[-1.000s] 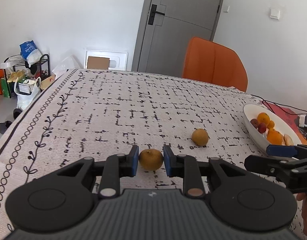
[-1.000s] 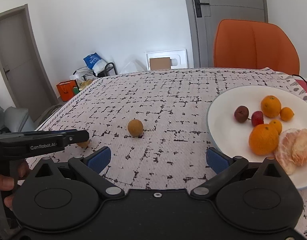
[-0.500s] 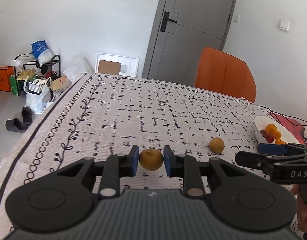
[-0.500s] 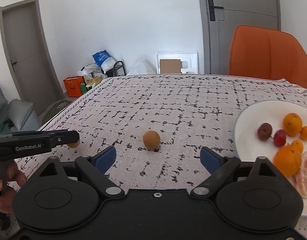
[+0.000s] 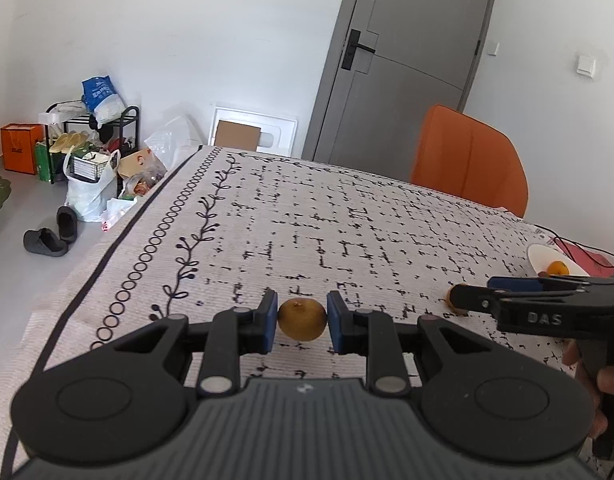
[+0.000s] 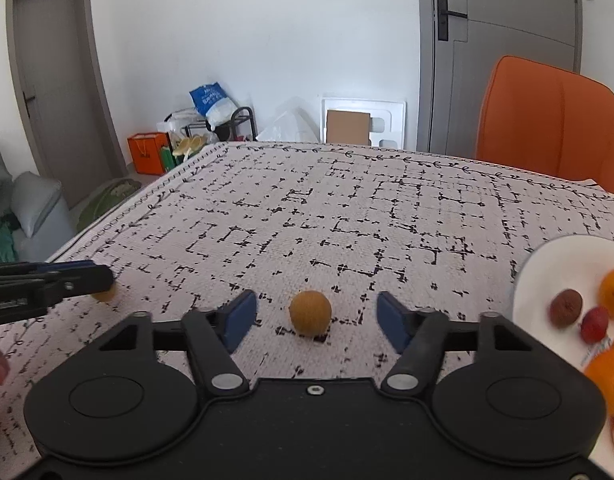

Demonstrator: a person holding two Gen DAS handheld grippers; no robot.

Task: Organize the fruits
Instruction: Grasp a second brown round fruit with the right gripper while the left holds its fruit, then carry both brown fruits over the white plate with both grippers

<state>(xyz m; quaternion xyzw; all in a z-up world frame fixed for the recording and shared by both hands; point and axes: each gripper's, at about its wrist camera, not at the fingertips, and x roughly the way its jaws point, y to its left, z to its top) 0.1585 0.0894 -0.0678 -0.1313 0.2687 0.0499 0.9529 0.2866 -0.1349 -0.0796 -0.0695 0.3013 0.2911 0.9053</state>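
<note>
One fruit (image 5: 302,319) is pinched in the left tool (image 5: 301,320); the right tool (image 6: 312,317) closes around another fruit (image 6: 310,312), plate (image 6: 547,272) at 3 o'clock

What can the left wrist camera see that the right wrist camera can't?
Only the left wrist view shows the slippers on the floor and the left gripper shut on a small fruit. Only the right wrist view shows the sofa, a second door and the right gripper closing around a loose fruit, pads not yet touching. Both show the orange chair, the plate and the tablecloth.
</note>
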